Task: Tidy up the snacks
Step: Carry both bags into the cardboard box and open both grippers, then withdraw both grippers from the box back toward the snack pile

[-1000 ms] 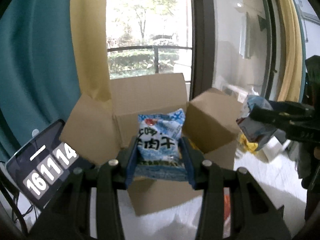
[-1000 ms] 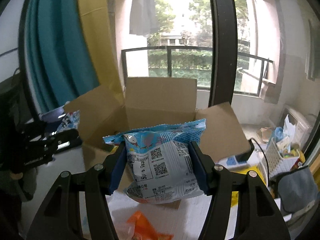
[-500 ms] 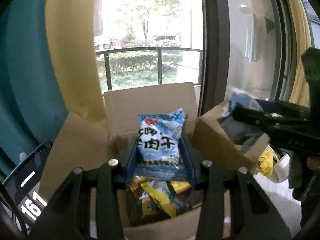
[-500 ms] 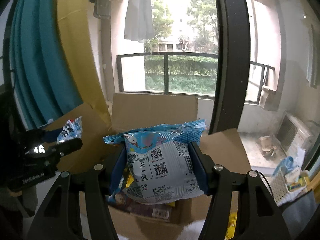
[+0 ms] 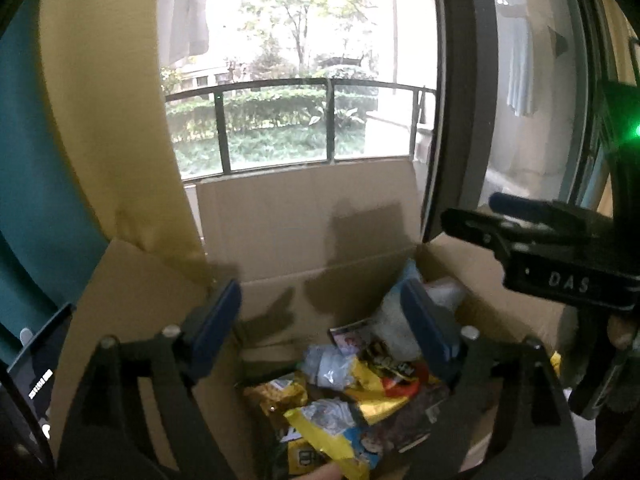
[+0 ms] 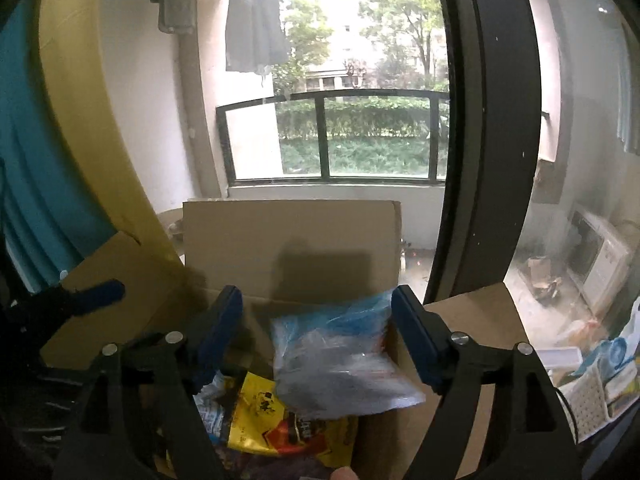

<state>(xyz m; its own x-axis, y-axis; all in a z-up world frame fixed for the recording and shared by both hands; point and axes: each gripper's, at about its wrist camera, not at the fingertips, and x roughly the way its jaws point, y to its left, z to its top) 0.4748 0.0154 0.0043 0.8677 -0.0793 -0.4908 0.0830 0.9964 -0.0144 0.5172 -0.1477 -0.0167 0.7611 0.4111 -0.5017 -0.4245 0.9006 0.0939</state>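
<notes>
An open cardboard box (image 5: 304, 232) (image 6: 292, 236) stands before the window and holds several snack bags, among them yellow ones (image 5: 360, 384) (image 6: 264, 412). My left gripper (image 5: 324, 320) is open and empty above the box. My right gripper (image 6: 318, 332) is open, and a blurred blue and white snack bag (image 6: 340, 360) is loose between its fingers, dropping into the box. The same pale bag shows at the box's right side in the left wrist view (image 5: 404, 312). The right gripper's body (image 5: 552, 256) shows at the right of the left wrist view.
The box flaps (image 5: 132, 280) (image 6: 472, 320) stand open to both sides. A phone (image 5: 36, 376) sits at the left. A yellow curtain (image 5: 100, 100) and a teal curtain (image 6: 24, 160) hang behind. A white basket with clutter (image 6: 600, 384) is at the right.
Both grippers have opened and let go of their blue snack bags over the box. The left bag is gone from the jaws; the right bag is falling. Both moved closer over the box.
</notes>
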